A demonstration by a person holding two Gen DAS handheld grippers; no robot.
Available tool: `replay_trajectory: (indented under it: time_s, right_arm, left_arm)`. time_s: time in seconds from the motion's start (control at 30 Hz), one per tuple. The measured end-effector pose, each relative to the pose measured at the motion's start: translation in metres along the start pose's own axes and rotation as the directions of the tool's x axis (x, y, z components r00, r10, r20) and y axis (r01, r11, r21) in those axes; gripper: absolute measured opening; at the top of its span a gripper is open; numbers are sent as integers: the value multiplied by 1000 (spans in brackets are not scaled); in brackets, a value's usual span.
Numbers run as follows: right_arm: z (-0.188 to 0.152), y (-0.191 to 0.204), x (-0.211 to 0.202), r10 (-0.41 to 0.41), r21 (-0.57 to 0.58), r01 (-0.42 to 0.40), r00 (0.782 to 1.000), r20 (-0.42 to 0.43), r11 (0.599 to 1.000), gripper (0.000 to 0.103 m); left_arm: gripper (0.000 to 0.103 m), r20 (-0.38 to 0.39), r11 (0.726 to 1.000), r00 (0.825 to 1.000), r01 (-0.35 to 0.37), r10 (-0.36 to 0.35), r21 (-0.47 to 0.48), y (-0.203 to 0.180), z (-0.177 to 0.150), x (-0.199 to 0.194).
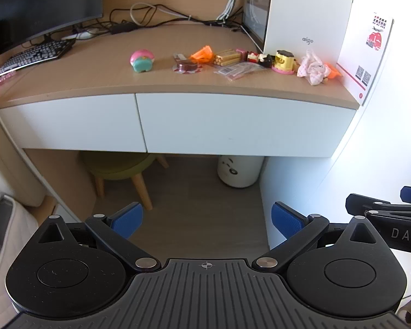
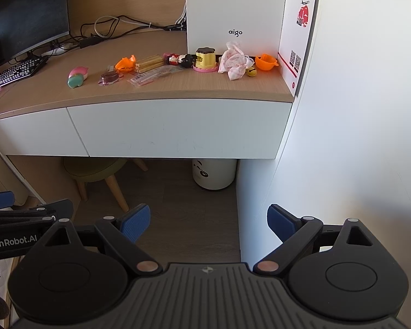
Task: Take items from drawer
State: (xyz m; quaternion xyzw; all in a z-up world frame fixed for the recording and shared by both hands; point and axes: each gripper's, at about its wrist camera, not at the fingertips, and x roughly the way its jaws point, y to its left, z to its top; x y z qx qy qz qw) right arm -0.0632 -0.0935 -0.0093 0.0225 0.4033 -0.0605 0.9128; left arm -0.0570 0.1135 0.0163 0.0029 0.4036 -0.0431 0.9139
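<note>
Both drawers [image 2: 178,128] under the desk [image 1: 96,82] are shut; contents hidden. Toys [image 2: 205,59] lie in a row on the desktop near the white box [image 2: 235,11]. Left gripper [image 1: 207,220] and right gripper [image 2: 208,223] gape wide, empty, above the floor. Monitor [image 1: 41,5] cut off at frame edge.

left claw [image 1: 207,219]: black links, blue ribbed pads, silver rivets | right claw [image 2: 208,223]: same, ribbed grey housing
</note>
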Motion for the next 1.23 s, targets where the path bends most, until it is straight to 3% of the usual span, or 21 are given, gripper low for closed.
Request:
replay_trajectory:
  time_s: [0.53, 0.67, 0.73, 0.8, 0.83, 0.93, 1.03, 1.17, 1.23]
  right_arm:
    - [-1, 2, 0, -4, 5, 4, 1000, -3, 1000, 93]
    - [-2, 2, 0, -4, 6, 4, 1000, -5, 1000, 93]
    - [-2, 2, 1, -3, 7, 3, 1000, -5, 1000, 93]
    - [-3, 2, 1, -1, 9, 1, 1000, -5, 1000, 93]
    - [-3, 2, 1, -2, 9, 2, 1000, -5, 1000, 93]
    - [-2, -1, 3, 5, 17, -5, 1000, -9, 1000, 93]
    - [2, -7, 4, 18, 39, -17, 1000, -6, 999, 93]
    - [9, -12, 8, 26, 58, -25, 1000, -17, 998, 93]
    - [16, -10, 8, 29, 51, -28, 999, -20, 998, 93]
  left_arm:
    - [103, -8, 1000, 1000, -2, 2, -15, 4, -1, 1]
    - [102, -25, 998, 999, 41, -42, -54, 9, -1, 3]
    - [86, -20, 995, 996, 80, -82, -57, 10, 0, 2]
    - [20, -19, 994, 995, 100, -101, -38, 8, 1, 4]
    - [12, -23, 995, 995, 98, -98, -24, 6, 3, 7]
    - [13, -3, 994, 995, 103, -104, -46, 6, 3, 14]
    - [13, -25, 999, 1000, -2, 1, -34, 2, 7, 23]
    - [15, -62, 993, 991, 118, -119, -9, 10, 11, 43]
    - [15, -74, 991, 988, 131, -133, -22, 22, 15, 52]
